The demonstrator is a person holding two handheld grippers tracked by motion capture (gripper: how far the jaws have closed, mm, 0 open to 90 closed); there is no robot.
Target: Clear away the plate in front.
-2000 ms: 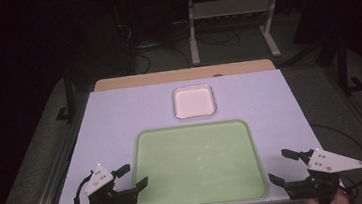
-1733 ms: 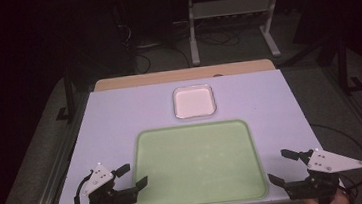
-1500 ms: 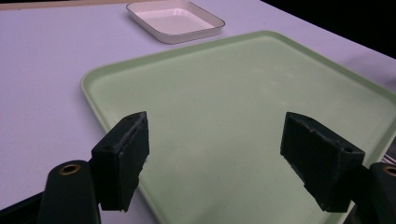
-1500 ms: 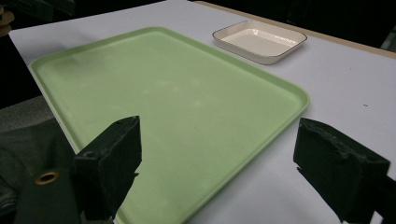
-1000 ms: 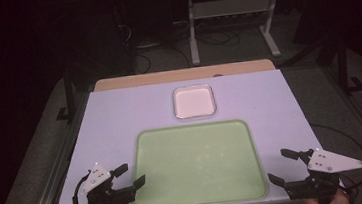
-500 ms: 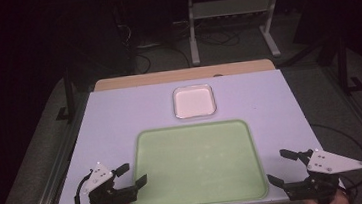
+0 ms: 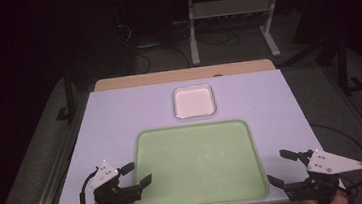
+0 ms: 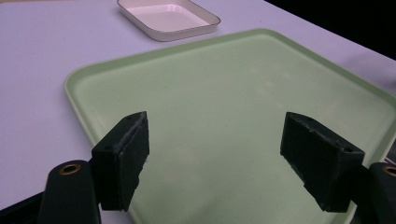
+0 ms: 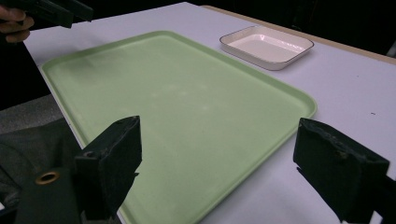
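Tray (image 7: 200,163), green, bare, centre frame; white dish (image 7: 194,101) just above it. Left gripper (image 7: 134,173) lower left, right gripper (image 7: 281,166) lower right, both spread, holding nothing

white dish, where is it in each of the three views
High view: the white dish sits at upper centre, just beyond the far edge of the green tray.
Left gripper view: white dish at the top, left of centre, past the tray's far corner.
Right gripper view: white dish at upper right.
Shared landmark: the green tray beside it.
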